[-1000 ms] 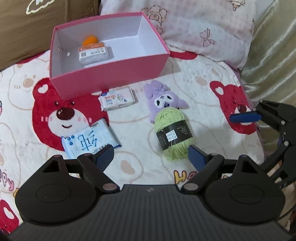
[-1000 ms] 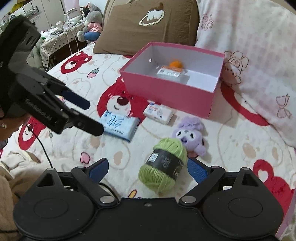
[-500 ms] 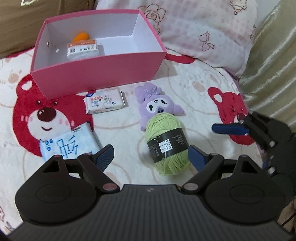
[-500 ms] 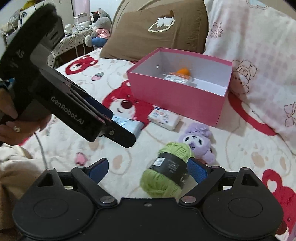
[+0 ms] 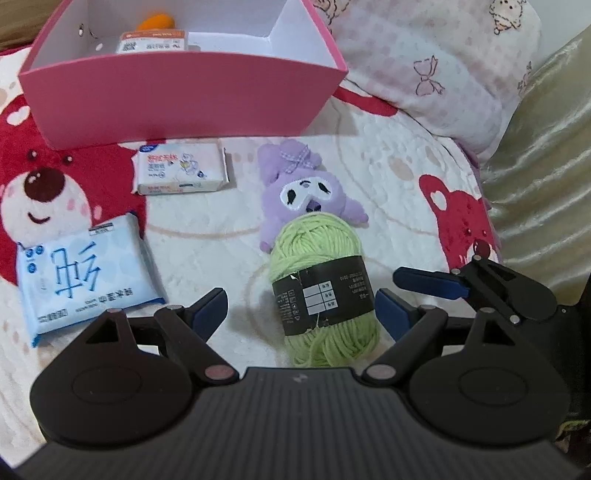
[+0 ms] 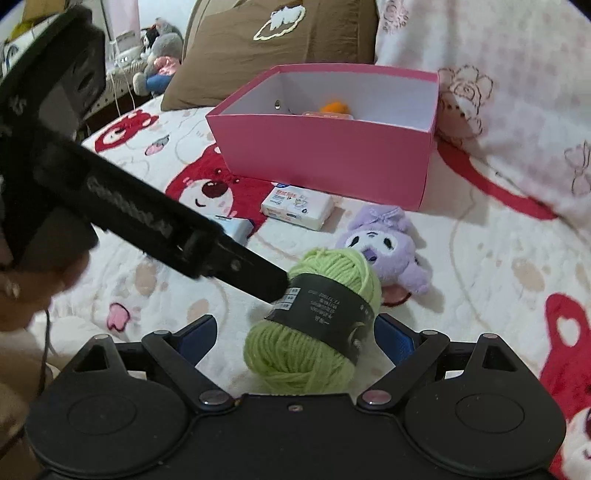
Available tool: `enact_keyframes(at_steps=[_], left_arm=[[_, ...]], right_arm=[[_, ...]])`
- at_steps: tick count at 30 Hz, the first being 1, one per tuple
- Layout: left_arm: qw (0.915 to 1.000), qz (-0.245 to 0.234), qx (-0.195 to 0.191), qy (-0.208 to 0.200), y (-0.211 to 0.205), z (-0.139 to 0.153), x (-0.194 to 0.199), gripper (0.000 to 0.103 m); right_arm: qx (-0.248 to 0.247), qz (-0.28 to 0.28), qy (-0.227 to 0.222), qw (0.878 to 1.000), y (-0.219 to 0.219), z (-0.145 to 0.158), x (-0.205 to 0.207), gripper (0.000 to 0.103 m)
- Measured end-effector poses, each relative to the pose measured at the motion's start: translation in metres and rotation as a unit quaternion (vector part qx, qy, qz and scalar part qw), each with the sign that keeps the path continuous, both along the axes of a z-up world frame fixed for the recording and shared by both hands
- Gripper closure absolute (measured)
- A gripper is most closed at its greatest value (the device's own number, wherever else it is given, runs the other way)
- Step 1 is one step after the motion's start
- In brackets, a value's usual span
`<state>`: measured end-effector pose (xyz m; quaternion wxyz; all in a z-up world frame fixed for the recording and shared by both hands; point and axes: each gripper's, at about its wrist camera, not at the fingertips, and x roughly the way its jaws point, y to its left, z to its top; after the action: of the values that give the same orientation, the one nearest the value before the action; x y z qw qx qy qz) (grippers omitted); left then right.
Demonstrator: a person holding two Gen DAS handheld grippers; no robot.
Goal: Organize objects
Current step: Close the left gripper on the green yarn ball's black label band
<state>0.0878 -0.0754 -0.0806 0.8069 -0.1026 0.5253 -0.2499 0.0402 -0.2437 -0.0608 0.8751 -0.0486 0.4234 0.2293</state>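
- The ball of light green yarn with a black paper band (image 5: 322,291) (image 6: 317,325) is lying on the white fleece blanket with red bear prints (image 5: 406,177) (image 6: 480,266), and I'm using it as the landmark for everything else.
- The left gripper (image 5: 301,308) is sitting wide open around the yarn, with the right finger just beside the band and the left finger well off to the side. It's not gripping anything.
- The right gripper (image 6: 295,334) is also spread wide, with the yarn sitting between its blue pads (image 6: 393,338). I can't tell if they're touching it, and it's not holding anything.
- In the right wrist view, a black finger of the left gripper (image 6: 255,273) is reaching up to the yarn's band.
- The small purple plush toy with a white face (image 5: 306,188) (image 6: 388,251) is lying right behind the yarn, touching it.
- The small white tissue pack with pink print (image 5: 181,168) (image 6: 297,205) is lying behind and to the left of the yarn.
- The light blue tissue pack with big blue lettering (image 5: 81,277) is lying further left of the yarn.
- The open pink cardboard box with a white inside (image 5: 177,99) (image 6: 325,155) is standing well behind the yarn, with an orange thing (image 5: 157,23) (image 6: 334,108) and a white labelled pack (image 5: 153,40) in it.
- The pink patterned pillow (image 5: 443,55) is sitting behind and to the right of the yarn.
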Motion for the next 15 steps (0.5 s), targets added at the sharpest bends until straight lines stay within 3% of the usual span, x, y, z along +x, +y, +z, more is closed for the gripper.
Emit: enact_keyframes(at_steps=[5, 9, 15], left_arm=[[1.0000, -0.006, 0.008, 0.002, -0.012, -0.014, 0.004, 0.016], [0.9999, -0.006, -0.013, 0.007, -0.013, -0.022, 0.005, 0.018], [0.9978, 0.002, -0.058, 0.031, -0.007, -0.033, 0.010, 0.035]], right_arm=[[-0.005, -0.010, 0.013, 1.000, 0.001, -0.015, 0.006, 0.009], [0.002, -0.026, 0.034, 0.999, -0.002, -0.025, 0.012, 0.009], [0.018, -0.048, 0.064, 0.997, -0.009, -0.040, 0.019, 0.009]])
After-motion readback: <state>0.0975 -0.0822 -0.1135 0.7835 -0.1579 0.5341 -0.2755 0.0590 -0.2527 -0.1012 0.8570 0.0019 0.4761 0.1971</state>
